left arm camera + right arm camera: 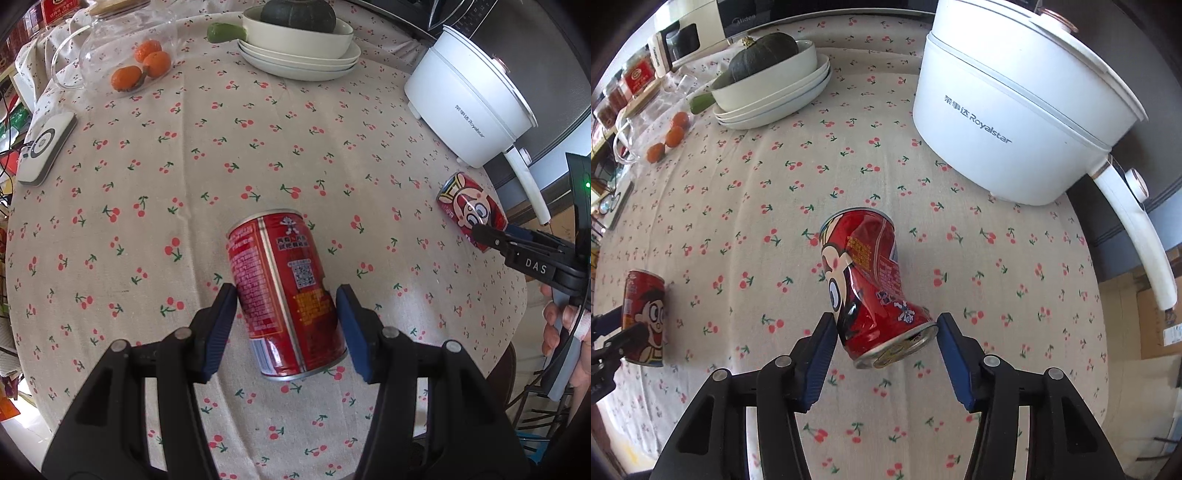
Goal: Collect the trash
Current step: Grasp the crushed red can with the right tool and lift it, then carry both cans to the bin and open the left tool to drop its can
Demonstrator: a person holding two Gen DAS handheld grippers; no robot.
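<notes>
A cherry-print tablecloth (184,177) carries a white electric pot (1015,110), lid on. Stacked plates (299,62) hold a dish with a dark green squash (295,13); a glass jar (125,48) holds three oranges. The left gripper (286,314) straddles a red can (284,291) lying on the cloth, jaws spread, pads just beside it. The right gripper (886,339) likewise brackets a dented red can (871,280), jaws apart.
</notes>
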